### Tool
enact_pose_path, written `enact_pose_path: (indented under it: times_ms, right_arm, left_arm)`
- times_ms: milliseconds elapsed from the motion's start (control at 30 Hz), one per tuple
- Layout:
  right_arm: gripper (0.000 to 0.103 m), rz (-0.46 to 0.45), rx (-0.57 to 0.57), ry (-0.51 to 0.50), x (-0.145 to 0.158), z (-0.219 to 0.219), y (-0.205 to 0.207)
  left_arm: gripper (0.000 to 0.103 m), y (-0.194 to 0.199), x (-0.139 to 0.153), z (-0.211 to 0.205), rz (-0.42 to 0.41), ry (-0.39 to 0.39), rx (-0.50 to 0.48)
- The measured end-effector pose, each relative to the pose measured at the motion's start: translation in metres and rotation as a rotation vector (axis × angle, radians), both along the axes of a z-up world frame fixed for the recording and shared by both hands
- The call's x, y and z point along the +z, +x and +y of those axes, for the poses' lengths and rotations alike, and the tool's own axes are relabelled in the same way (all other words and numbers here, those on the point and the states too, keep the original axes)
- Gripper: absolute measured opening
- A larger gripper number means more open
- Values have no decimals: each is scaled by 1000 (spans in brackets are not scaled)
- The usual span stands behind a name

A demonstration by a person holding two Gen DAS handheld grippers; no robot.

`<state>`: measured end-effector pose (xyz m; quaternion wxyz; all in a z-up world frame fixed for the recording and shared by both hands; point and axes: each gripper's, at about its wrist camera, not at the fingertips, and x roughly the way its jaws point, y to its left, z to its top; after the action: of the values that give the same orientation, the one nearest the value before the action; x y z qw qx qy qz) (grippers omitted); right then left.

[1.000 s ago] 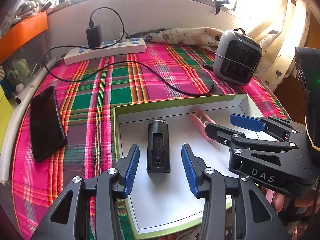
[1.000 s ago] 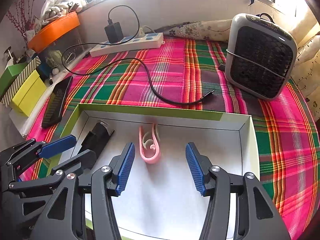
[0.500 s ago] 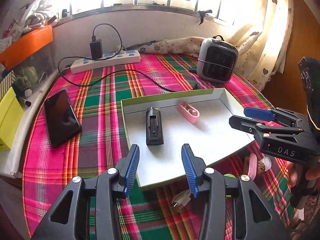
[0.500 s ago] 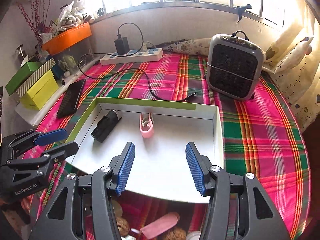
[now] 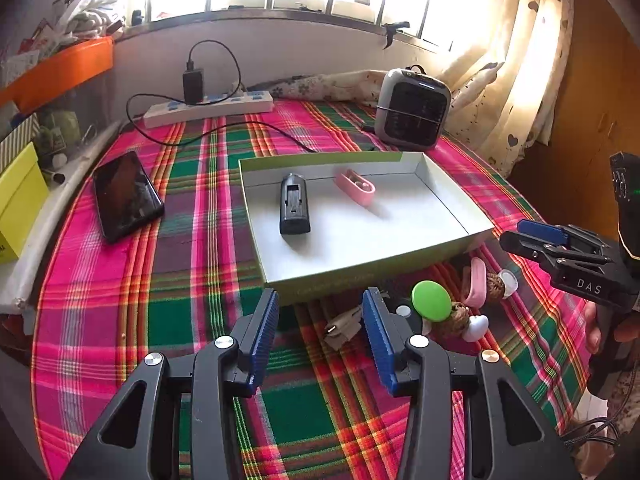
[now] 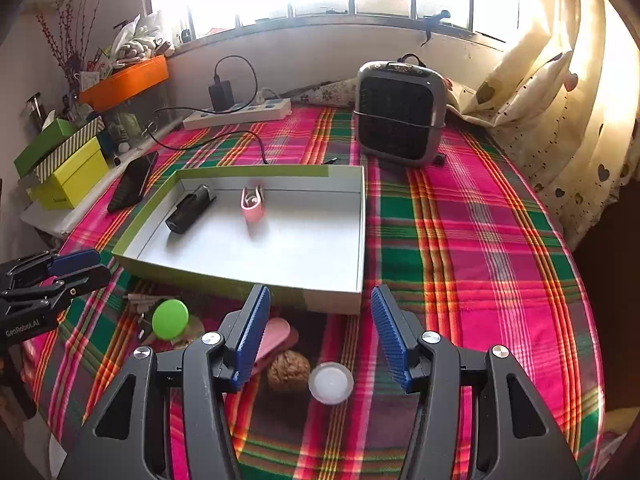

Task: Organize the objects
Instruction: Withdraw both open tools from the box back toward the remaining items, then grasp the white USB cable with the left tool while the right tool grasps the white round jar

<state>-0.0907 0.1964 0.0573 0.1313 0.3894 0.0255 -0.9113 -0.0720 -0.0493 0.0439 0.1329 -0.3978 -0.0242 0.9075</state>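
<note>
While the pink, green and red plaid cloth covers the whole table, a shallow green-walled cardboard box with a white floor sits on it. Inside lie a black oblong device and a pink clip, apart from each other. Left gripper and right gripper each hover with blue pads apart, holding nothing. Near the box's front wall lie a round green disc, a brown walnut and a small white cap.
</note>
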Motion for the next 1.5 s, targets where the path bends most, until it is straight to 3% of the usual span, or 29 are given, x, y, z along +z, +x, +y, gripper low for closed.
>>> enact_pose_path:
  times_ms: [367,1100,1367,1500]
  right_arm:
    - [54,-60,-59,-31,-30,31,28]
    - [54,-84,-42,49,-45,21,6]
    - [54,-82,-68,65,-46,21,2]
    - [54,-82,-73,69,-46,21,2]
  left_arm:
    - [42,0,-12,-2,-35,8,2]
    - [42,-20,-31,12,-88,-26,-46]
    - [42,-26,-33,25,-82,-65,-90]
    - [42,-24,-34,33,-66,-126,-110]
